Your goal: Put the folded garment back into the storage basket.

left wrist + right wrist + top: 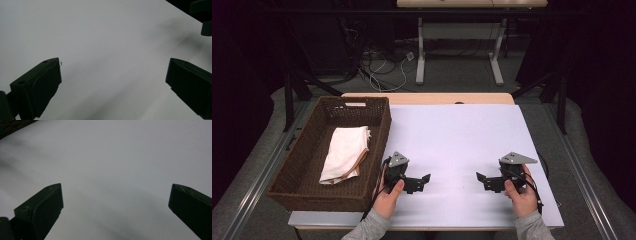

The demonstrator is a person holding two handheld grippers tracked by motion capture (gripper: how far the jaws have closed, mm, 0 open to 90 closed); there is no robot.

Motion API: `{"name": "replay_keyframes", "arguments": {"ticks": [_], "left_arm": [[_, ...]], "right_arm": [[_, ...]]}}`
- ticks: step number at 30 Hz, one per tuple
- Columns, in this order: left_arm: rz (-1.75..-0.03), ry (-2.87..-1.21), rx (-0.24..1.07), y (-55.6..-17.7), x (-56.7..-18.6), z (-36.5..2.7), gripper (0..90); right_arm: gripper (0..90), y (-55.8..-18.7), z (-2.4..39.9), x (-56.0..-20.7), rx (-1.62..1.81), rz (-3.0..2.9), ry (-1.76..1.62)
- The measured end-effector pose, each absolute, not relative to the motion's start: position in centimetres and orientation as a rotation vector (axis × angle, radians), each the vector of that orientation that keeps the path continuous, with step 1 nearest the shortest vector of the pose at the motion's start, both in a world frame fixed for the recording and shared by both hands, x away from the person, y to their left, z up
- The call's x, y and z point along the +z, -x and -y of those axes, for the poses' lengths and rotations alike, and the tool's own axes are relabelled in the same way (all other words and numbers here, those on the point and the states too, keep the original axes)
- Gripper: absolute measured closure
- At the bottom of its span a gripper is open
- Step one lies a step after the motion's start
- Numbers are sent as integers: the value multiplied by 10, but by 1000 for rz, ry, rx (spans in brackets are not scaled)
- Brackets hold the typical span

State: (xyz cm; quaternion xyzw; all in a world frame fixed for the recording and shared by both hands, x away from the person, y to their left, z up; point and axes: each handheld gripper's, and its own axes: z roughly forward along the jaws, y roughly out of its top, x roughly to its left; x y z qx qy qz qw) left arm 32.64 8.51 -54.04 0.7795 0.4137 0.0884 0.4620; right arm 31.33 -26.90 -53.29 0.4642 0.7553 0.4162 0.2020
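Note:
A folded white cloth (344, 152) with a tan edge lies inside a dark brown wicker basket (302, 165) at the table's left. My left gripper (423, 181) rests low over the white table top (457, 135) just right of the basket, jaws pointing right, open and empty. My right gripper (482, 181) sits near the front right, jaws pointing left toward the other, also open and empty. In the left gripper view its jaws (113, 72) stand wide apart over bare white surface; the right gripper view shows its gripper (115, 195) the same way.
The basket's far wall has a handle slot (355, 104). A wooden table edge (427, 97) runs behind the white top. Beyond it are floor cables (382, 65) and a desk's white legs (420, 55). Dark stands flank the table.

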Motion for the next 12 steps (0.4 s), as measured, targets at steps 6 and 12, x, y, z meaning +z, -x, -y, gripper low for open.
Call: {"name": "replay_keyframes", "arguments": {"ticks": [6,12], "left_arm": [[-1022,-1939,242,-328,-549,-83,5],[-1027,-1958,237,-329,-552,-82,5]], "right_arm": [[0,-319,273,-540,1146,-2097,-1324],[0,-321,276,-542,1127,-2100,-1323]]}}
